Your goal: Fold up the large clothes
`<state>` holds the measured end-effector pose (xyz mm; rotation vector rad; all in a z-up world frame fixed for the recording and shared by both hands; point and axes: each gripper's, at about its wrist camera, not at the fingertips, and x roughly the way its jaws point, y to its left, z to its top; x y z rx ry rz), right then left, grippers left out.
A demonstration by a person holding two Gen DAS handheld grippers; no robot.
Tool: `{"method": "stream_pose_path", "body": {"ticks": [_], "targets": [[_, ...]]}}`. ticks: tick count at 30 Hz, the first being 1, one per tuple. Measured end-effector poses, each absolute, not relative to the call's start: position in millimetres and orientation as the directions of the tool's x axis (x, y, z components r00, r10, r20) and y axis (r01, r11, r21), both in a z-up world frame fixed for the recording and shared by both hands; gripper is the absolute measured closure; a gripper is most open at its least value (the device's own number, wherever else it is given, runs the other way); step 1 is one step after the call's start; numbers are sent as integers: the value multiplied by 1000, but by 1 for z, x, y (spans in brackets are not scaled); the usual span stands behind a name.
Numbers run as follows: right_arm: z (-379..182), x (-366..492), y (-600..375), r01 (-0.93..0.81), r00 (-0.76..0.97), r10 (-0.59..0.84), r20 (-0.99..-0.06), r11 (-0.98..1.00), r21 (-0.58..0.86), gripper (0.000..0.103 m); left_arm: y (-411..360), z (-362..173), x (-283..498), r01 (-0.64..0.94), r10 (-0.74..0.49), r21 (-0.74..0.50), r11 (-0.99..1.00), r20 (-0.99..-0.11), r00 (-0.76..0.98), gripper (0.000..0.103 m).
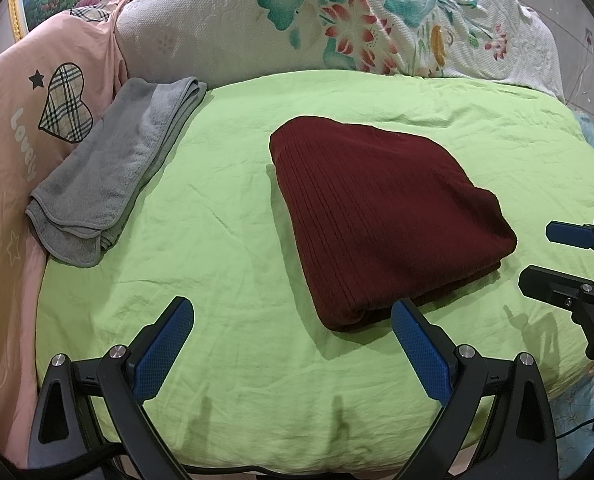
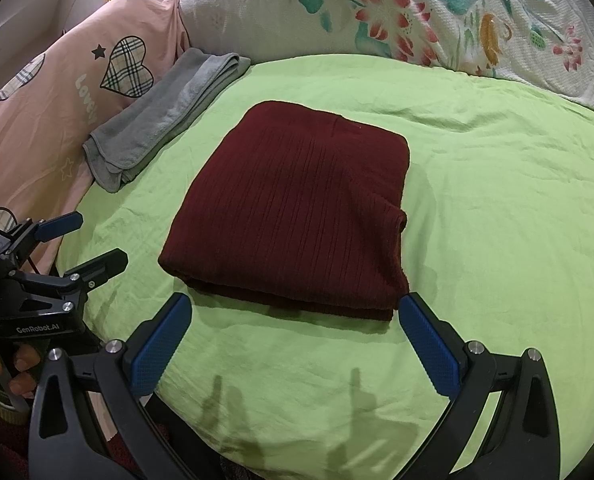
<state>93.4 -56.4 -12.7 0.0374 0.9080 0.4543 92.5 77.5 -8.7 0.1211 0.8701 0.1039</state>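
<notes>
A dark red ribbed garment [image 1: 381, 216] [image 2: 297, 208] lies folded into a thick rectangle on the light green sheet [image 1: 225, 216] [image 2: 497, 208]. My left gripper [image 1: 293, 312] stands open in front of it, the right finger just short of the garment's near corner, nothing between the fingers. My right gripper [image 2: 295, 308] is open too, its fingers spread just before the garment's near folded edge, holding nothing. Each gripper shows in the other's view: the right gripper [image 1: 537, 256] at the right edge, the left gripper [image 2: 101, 236] at the left, both open.
A folded grey towel [image 1: 113, 168] [image 2: 165, 120] lies at the left beside a pink quilt [image 1: 21, 112] [image 2: 57, 92] with plaid hearts. A white floral blanket [image 1: 337, 20] [image 2: 417, 12] is piled behind. A hand [image 2: 21, 368] grips the left gripper's handle.
</notes>
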Motion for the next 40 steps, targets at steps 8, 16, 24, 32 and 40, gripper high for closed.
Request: {"method": "stream_pose_path", "body": {"ticks": [8, 16, 24, 32, 40], "targets": [[-10, 104, -58, -373, 532, 395, -749, 903, 211, 0, 82, -4, 101, -51, 140, 139, 989, -756, 640, 4], [-10, 110, -59, -375, 532, 398, -747, 902, 213, 0, 85, -3, 108, -55, 139, 135, 989, -757, 638, 4], [-8, 118, -60, -373, 529, 399, -749, 902, 217, 0, 85, -2, 116, -69, 143, 129, 989, -764, 629, 4], [-10, 125, -61, -374, 524, 405, -749, 900, 225, 0, 79, -1, 119, -66, 140, 127, 990, -765, 629, 4], [-11, 129, -57, -381, 524, 415, -744, 895, 231, 0, 79, 1, 122, -68, 133, 116, 991, -765, 630, 4]]}}
